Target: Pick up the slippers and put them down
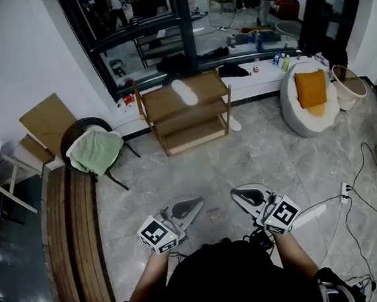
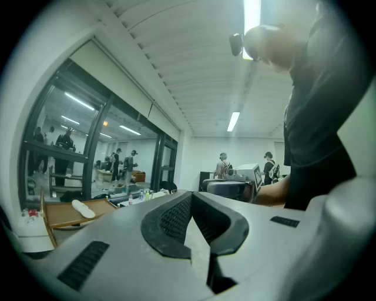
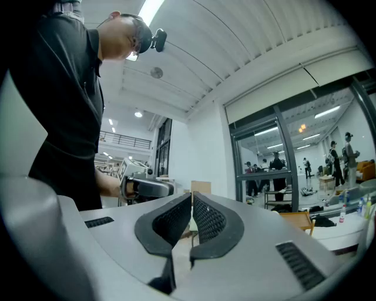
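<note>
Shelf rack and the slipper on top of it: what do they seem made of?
Shelf rack: probably wood or wood veneer, given its matte brown boards and thin posts. Slipper: white, plain, possibly foam or soft fabric; too small to tell.

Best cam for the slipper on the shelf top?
Head view: the white slipper lies in full view on the wooden shelf, seen from above. Left gripper view shows it small and low. Right gripper view misses it.

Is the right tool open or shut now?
Shut. In the right gripper view, the jaws of the right tool meet at their tips, with nothing held between them.
</note>
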A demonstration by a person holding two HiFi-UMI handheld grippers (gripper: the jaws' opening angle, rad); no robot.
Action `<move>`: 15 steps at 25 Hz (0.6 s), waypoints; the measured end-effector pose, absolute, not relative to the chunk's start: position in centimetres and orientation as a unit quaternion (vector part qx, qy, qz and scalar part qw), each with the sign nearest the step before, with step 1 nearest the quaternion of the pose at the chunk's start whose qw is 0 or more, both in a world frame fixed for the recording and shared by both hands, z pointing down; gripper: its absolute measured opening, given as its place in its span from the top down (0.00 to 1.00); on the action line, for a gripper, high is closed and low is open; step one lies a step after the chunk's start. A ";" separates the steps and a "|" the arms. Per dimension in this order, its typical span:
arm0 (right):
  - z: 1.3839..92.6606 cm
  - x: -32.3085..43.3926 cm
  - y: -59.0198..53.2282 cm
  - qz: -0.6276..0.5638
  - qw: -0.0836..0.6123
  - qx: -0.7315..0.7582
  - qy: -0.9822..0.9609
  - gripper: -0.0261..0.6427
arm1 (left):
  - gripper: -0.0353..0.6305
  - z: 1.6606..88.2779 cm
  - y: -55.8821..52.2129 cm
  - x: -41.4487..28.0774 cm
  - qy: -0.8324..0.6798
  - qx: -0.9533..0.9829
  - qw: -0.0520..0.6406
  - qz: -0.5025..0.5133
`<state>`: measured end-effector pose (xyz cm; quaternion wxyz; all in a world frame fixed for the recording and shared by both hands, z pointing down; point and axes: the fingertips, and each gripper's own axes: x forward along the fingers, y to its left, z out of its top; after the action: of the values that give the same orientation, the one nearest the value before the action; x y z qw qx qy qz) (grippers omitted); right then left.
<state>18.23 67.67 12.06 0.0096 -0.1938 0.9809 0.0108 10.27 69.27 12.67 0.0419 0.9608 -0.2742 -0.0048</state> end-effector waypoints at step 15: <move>12.8 17.3 67.1 -0.006 0.043 -0.150 0.988 0.92 | 0.93 14.7 68.7 10.6 -0.316 0.946 0.076 0.018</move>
<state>17.33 67.09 12.76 0.0428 -0.1501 0.9877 -0.0057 10.63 68.70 14.75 0.0758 0.9457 -0.3156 0.0176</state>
